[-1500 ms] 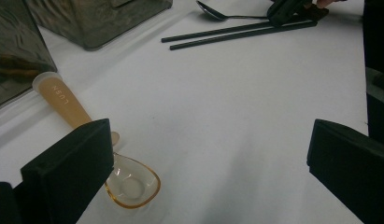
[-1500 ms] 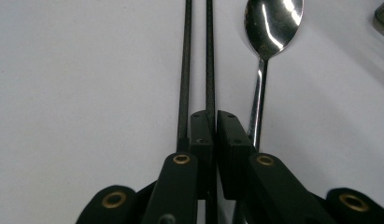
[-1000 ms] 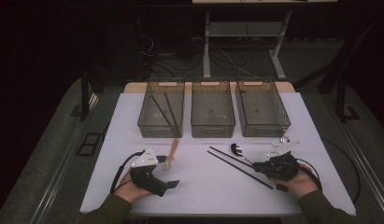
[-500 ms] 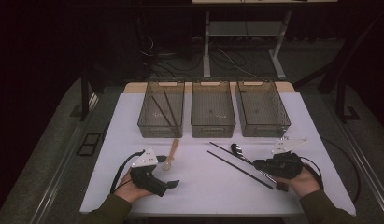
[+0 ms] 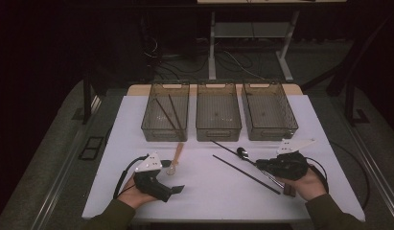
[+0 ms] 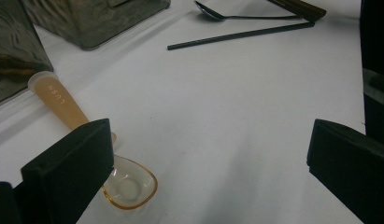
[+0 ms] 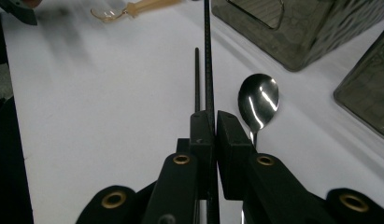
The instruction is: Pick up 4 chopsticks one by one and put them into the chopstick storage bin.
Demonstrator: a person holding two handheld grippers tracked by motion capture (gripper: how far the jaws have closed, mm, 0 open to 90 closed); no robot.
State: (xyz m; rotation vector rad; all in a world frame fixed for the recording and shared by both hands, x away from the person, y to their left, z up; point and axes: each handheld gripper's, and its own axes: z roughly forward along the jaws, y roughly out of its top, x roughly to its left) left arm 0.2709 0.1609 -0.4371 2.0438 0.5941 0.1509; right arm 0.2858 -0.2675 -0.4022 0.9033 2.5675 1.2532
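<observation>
My right gripper (image 7: 215, 121) is shut on a thin black chopstick (image 7: 209, 70) that points away over the white table. A second black chopstick (image 7: 197, 79) lies just left of it, and a metal spoon (image 7: 258, 98) lies to its right. In the high view the right gripper (image 5: 260, 166) is at the front right, beside the spoon (image 5: 242, 152). My left gripper (image 5: 178, 189) rests at the front left. Its jaws stand wide open (image 6: 208, 154) with nothing between them. An amber plastic spoon (image 6: 63, 105) lies beside its left jaw.
Three clear bins stand in a row at the back: the left bin (image 5: 151, 125) holds dark chopsticks, and the middle bin (image 5: 218, 130) and right bin (image 5: 271, 132) look bare. The table's white top (image 5: 209, 191) is open between the hands.
The right gripper has shifted slightly with the chopstick in it. The left gripper has kept still.
</observation>
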